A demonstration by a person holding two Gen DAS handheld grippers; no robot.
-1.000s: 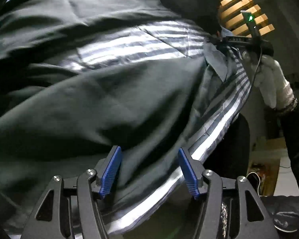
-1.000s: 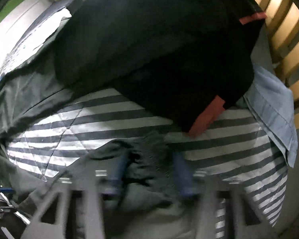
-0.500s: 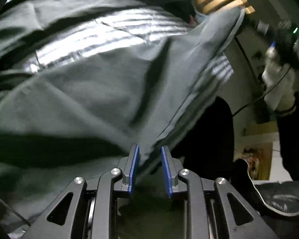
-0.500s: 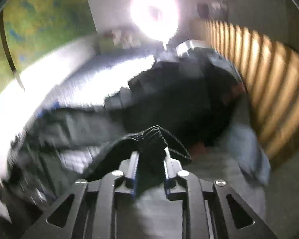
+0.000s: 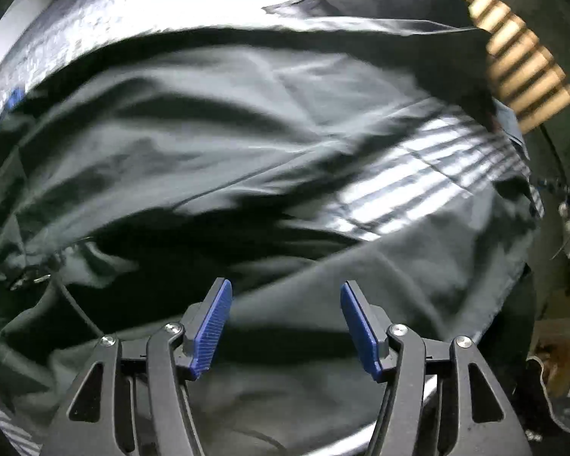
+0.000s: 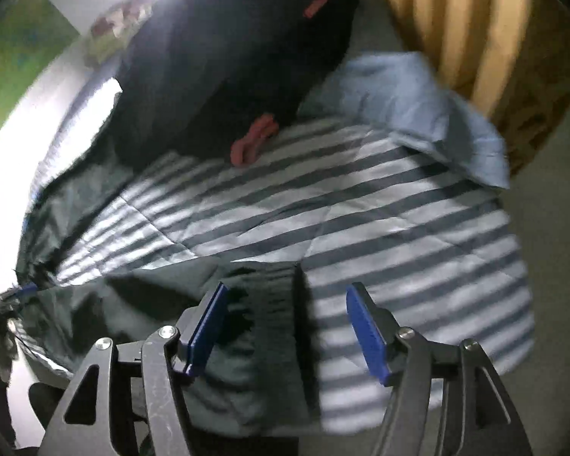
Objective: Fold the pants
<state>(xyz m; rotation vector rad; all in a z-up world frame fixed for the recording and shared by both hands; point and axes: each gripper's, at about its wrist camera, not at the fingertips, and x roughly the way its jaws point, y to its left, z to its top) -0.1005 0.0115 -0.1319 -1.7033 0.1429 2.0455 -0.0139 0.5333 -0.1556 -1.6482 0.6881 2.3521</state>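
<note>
Dark grey-green pants (image 5: 216, 159) lie spread over a striped bed cover (image 6: 380, 228). In the left wrist view my left gripper (image 5: 285, 326) hovers above the cloth, its jaws opening, with nothing pinched between the blue pads (image 5: 212, 326). In the right wrist view the gathered waistband (image 6: 269, 304) of the pants (image 6: 224, 361) lies on the cover under my right gripper (image 6: 288, 330). Its jaws are opening too, and the pads (image 6: 205, 330) stand apart from the cloth.
A black garment with red trim (image 6: 224, 76) lies farther back on the bed, beside a light blue folded cloth (image 6: 410, 102). A wooden slatted headboard (image 6: 444, 26) runs along the right. The bed's edge drops off at the right in the left wrist view.
Both grippers were shut on the pants half a second ago and have let go. The pants now lie folded over on the striped cover, and both hands have shifted across the bed.
</note>
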